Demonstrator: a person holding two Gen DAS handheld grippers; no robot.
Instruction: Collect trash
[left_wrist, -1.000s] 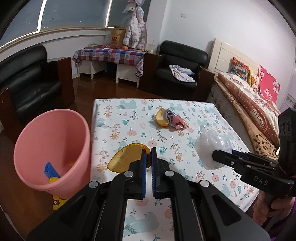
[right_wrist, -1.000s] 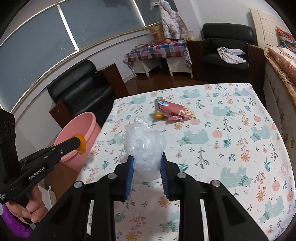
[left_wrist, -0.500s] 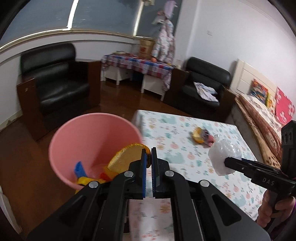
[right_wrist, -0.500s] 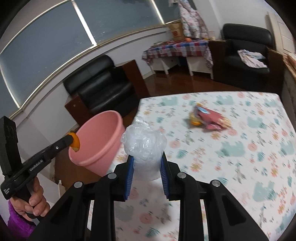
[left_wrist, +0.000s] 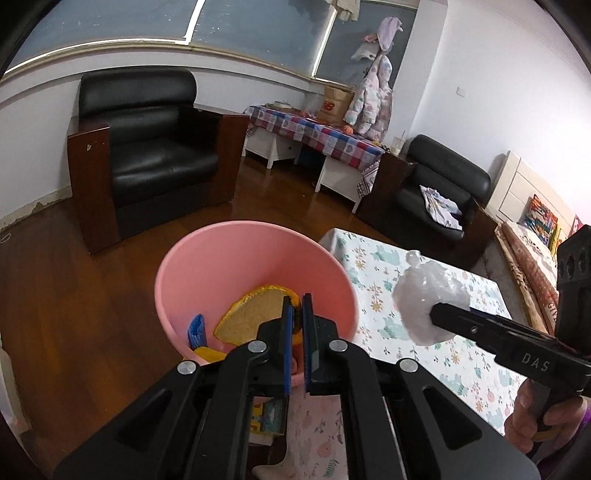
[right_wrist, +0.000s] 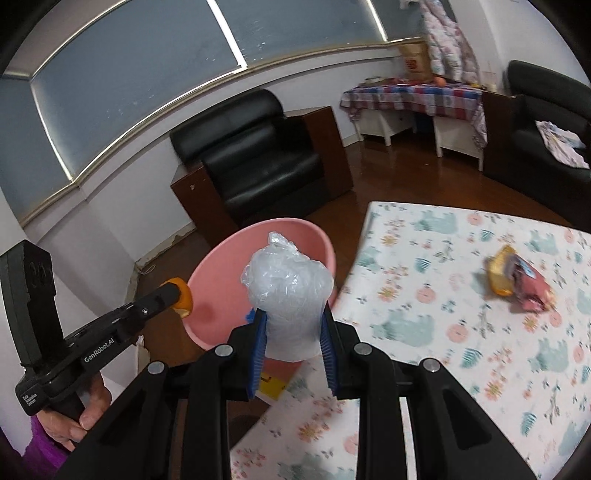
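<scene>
trash bin (left_wrist: 255, 258) sits right under the left claw (left_wrist: 297, 325) pinching orange peel (left_wrist: 251, 314); right claw (right_wrist: 291, 332) squeezes a plastic wad (right_wrist: 288, 288) beside it.

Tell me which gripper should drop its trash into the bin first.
Left. The left gripper already holds the peel over the open bin; the right gripper, holding the plastic wad, looks short of the rim, beside the table.

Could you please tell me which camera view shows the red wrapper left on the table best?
The right wrist view: the red wrapper lies in plain sight on the floral table, though motion-blurred. The left wrist view does not show it at all.
</scene>
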